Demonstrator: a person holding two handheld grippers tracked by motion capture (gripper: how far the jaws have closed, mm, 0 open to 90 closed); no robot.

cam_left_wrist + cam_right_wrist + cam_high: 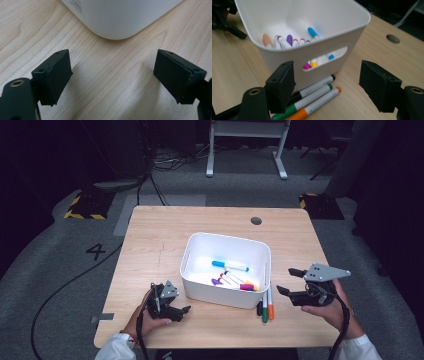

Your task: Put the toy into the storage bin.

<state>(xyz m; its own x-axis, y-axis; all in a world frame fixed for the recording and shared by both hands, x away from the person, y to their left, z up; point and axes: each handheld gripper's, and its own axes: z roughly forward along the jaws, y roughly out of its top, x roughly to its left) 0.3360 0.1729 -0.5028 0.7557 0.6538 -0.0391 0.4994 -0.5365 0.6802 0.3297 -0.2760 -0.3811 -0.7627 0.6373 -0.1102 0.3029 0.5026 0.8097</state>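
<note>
On the wooden counter (150, 235), just right of the white plastic bin (200, 292): three markers side by side, black-capped (312, 88), green-capped (302, 103) and orange-capped (317, 105), lying along the bin's right wall, touching or nearly touching it. Inside the bin, several more markers (232, 277), among them a blue-capped one and a purple one.

Right gripper (289, 281) held low beside the three markers, jaws spread wide, nothing between them. Left gripper (182, 312) resting at the bin's near left corner, jaws likewise parted and empty over bare wood.

Handling, as a judgement: light, stiff plastic barrels, smooth and round, so prone to rolling or slipping from a skewed pinch. Best taken across the barrel near the middle, one marker at a time, orange first since it lies outermost with free room on its far side. Black probably tight against the wall, though the angle leaves that unclear.
</note>
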